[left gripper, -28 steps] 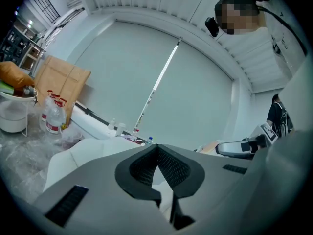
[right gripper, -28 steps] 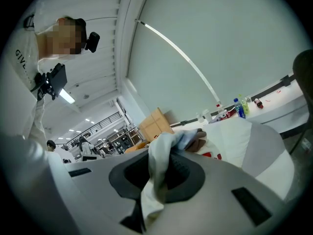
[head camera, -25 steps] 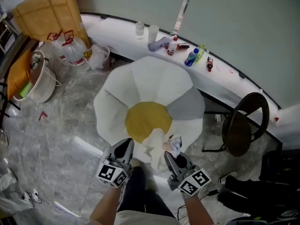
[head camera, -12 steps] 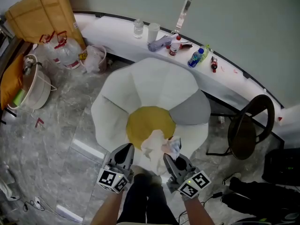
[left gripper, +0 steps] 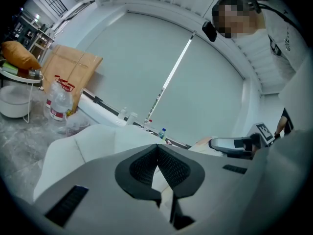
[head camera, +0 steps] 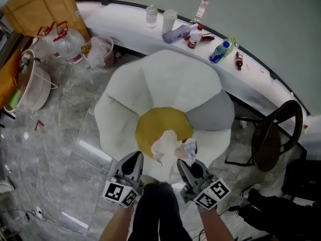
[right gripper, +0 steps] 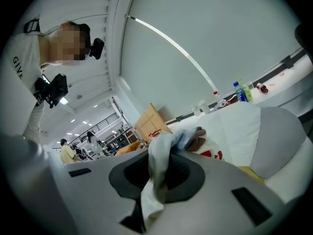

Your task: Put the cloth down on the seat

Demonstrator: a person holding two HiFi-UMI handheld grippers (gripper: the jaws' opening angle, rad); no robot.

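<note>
Your right gripper [head camera: 184, 163] is clamped on the cloth [head camera: 168, 144]. In the right gripper view a pale fold of it is pinched between the dark pads and trails down through the jaws [right gripper: 157, 173], with a bunched blue and brown part above them.

Your left gripper [head camera: 134, 158] has its pads pressed together at the tips [left gripper: 157, 149]. A sliver of pale surface shows in the gap behind them; it cannot be determined whether that is cloth or chair.

From the head view, the cloth sits just ahead of both grippers, nearer the right one. It overlaps the near edge of the yellow centre [head camera: 153, 127] of the flower-shaped seat [head camera: 165, 82] and the white petal in front. Whether it rests on the seat or hangs above it cannot be determined.

Both grippers are side by side at the seat's near edge, pointing towards its centre.
</note>
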